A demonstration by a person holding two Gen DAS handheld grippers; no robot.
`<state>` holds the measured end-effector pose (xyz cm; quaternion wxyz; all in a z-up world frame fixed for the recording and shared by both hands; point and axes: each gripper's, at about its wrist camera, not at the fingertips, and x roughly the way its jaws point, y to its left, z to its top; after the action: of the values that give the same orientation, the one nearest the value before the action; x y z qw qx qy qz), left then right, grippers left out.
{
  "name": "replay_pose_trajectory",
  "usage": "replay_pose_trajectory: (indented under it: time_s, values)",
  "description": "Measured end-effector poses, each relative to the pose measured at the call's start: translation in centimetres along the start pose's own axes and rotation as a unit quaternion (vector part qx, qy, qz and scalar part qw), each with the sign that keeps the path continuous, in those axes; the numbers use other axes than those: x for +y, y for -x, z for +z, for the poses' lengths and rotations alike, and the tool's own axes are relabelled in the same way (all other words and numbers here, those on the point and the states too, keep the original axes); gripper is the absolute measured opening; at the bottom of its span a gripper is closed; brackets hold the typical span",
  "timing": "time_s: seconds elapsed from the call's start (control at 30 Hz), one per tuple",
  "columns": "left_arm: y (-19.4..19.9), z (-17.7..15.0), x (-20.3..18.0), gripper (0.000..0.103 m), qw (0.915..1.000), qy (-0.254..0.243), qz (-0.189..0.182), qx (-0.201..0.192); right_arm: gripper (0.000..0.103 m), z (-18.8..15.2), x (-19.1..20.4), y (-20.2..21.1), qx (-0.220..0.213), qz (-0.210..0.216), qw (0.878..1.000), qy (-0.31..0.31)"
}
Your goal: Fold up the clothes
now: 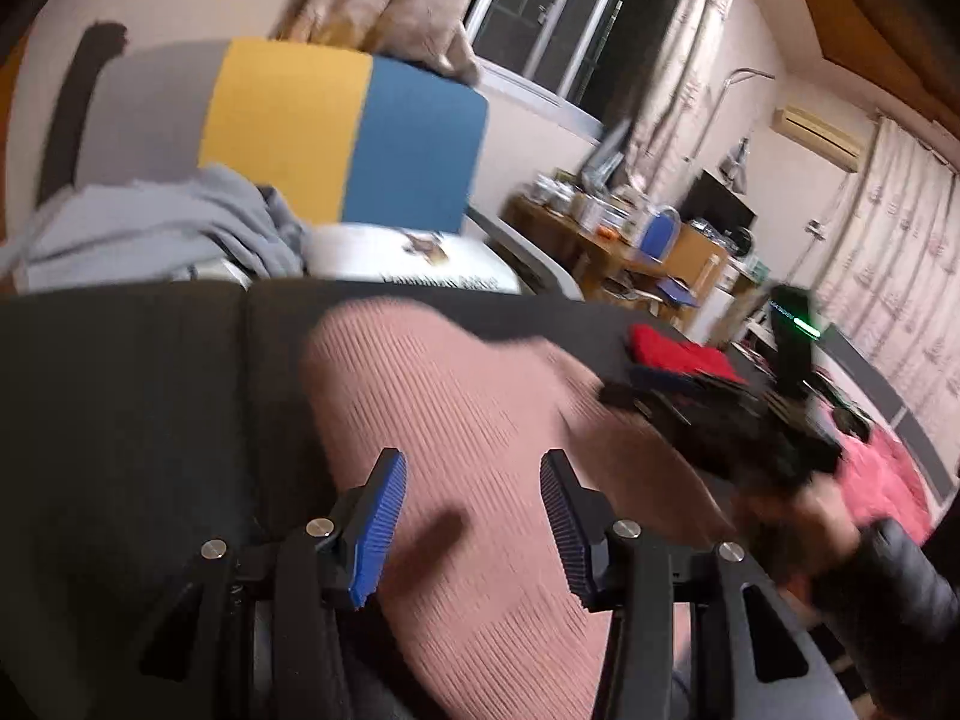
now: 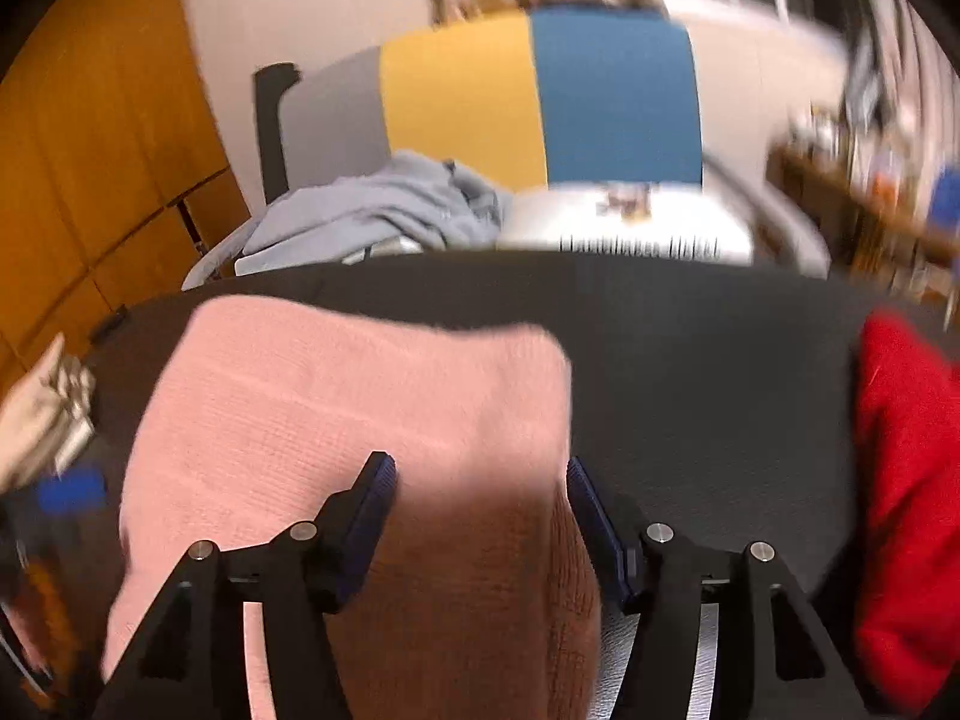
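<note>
A folded pink ribbed knit garment [image 1: 480, 432] lies on a dark table [image 1: 132, 396]. My left gripper [image 1: 474, 510] is open above its near part, jaws apart and empty. In the left wrist view my right gripper [image 1: 720, 414] shows blurred over the garment's right side. In the right wrist view the pink garment [image 2: 360, 396] lies flat under my right gripper [image 2: 480, 510], which is open and empty, one finger over the cloth and the other beside its right edge.
A red garment [image 2: 906, 480] lies on the table at the right, also in the left wrist view [image 1: 678, 354]. Behind the table stands a chair [image 1: 342, 132] with grey, yellow and blue back, grey clothing [image 1: 168, 228] on it. A cluttered desk [image 1: 630, 234] stands far right.
</note>
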<state>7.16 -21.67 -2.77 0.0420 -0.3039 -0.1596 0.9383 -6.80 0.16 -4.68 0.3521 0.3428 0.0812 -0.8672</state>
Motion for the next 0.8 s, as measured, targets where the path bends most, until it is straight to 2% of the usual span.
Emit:
replay_pose_trajectory:
  time_s: [0.13,0.23,0.33,0.37,0.4,0.47,0.63,0.7,0.8]
  values:
    - [-3.3,3.5,0.8,0.047,0.9997,-0.014,0.01,0.014,0.064,0.5,3.2,1.9,-0.024,0.016,0.998,0.059]
    - [-7.3,5.2,1.2,0.047,0.9982,-0.013,0.027,0.052,0.067,0.0,4.5,1.2,-0.001,0.025,0.996,0.086]
    - [-10.9,3.7,2.6,0.05,0.9945,0.007,0.047,0.094,0.07,-2.4,3.0,0.0,0.041,0.026,0.998,0.047]
    - [-12.1,3.2,3.1,0.05,0.9927,0.014,0.053,0.107,0.072,-3.7,2.2,-0.4,0.047,0.033,0.998,0.025]
    - [-13.0,2.8,3.4,0.05,0.9917,0.016,0.059,0.114,0.072,-4.9,1.5,-0.4,0.035,0.041,0.998,0.009]
    - [-13.5,2.7,3.7,0.051,0.9925,0.015,0.063,0.104,0.072,-6.1,0.9,0.3,0.002,0.055,0.999,-0.004]
    - [-13.5,2.7,3.7,0.052,0.9927,0.012,0.062,0.103,0.073,-5.6,1.1,-0.1,0.007,0.053,0.998,-0.012]
    - [-12.2,2.7,3.5,0.052,0.9939,0.014,0.06,0.091,0.074,-5.5,0.7,0.1,0.007,0.061,0.998,-0.019]
    - [-8.6,2.8,4.0,0.05,0.9955,0.055,0.05,0.059,0.075,-5.1,-0.5,1.1,0.012,0.079,0.996,-0.035]
